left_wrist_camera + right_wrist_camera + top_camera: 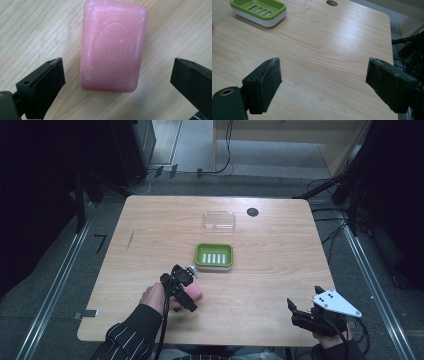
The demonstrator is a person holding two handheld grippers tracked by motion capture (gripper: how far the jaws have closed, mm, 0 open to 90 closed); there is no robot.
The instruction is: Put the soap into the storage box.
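Note:
A pink bar of soap (pixel 113 46) lies flat on the wooden table, with a round stamp pressed into its top. My left gripper (pixel 117 80) hovers over it, open, a jaw on each side of the bar and clear of it. From above, the soap (pixel 196 292) peeks out beside the left gripper (pixel 181 287). A green soap dish (pixel 214 256) with a slotted floor stands in the middle of the table. My right gripper (pixel 300 312) rests open near the front right corner with nothing between its jaws; its own view shows the dish (pixel 259 11) far off.
A clear plastic lid (pixel 219 220) lies behind the green dish. A round cable hole (pixel 252 212) sits near the far edge of the table (pixel 280 270). Cables and dark stands crowd the floor around it.

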